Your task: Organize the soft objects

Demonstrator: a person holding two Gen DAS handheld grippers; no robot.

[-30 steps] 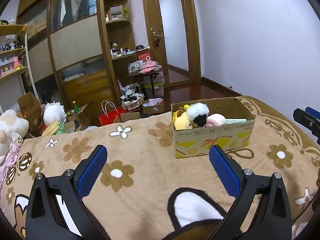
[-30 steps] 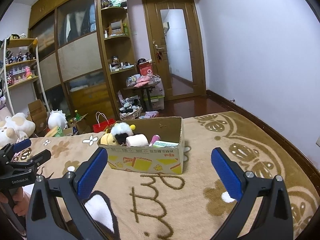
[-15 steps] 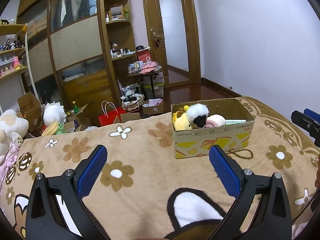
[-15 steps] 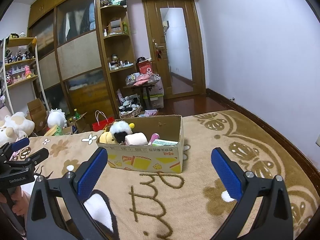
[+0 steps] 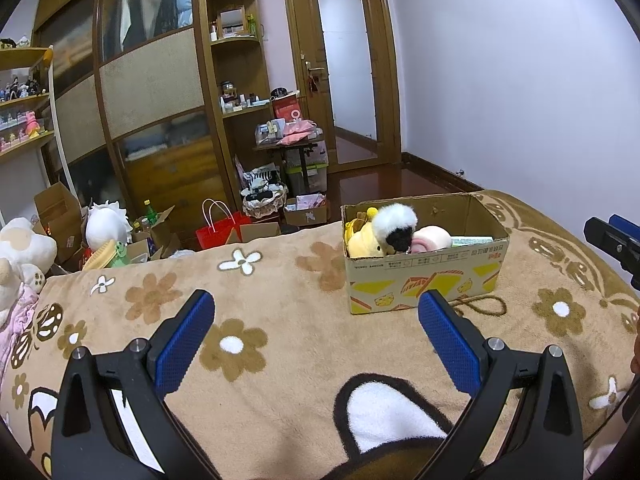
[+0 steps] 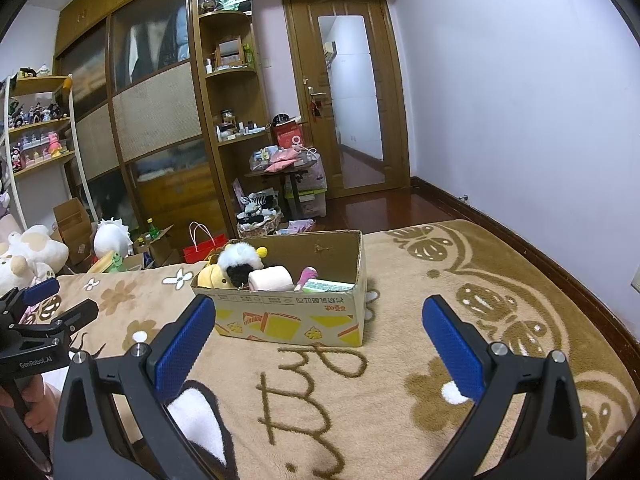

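A cardboard box (image 5: 430,278) stands on the brown flowered blanket (image 5: 280,300); it also shows in the right wrist view (image 6: 288,318). Inside lie a yellow plush (image 5: 362,242) with a white and black fluffy head (image 5: 394,224), a pink and white roll (image 5: 432,237) and a flat green packet (image 6: 326,286). My left gripper (image 5: 316,338) is open and empty, short of the box and to its left. My right gripper (image 6: 318,340) is open and empty, just in front of the box.
White plush toys (image 6: 30,254) lie at the bed's left edge. Beyond the bed, the floor holds cardboard boxes (image 5: 60,216), a red bag (image 5: 218,230) and a basket (image 5: 262,202). A wardrobe and a door stand behind. A wall runs along the right.
The right gripper has drifted slightly right and down, so the box sits a little left and higher in its view. The left gripper has hardly moved. Both stay open.
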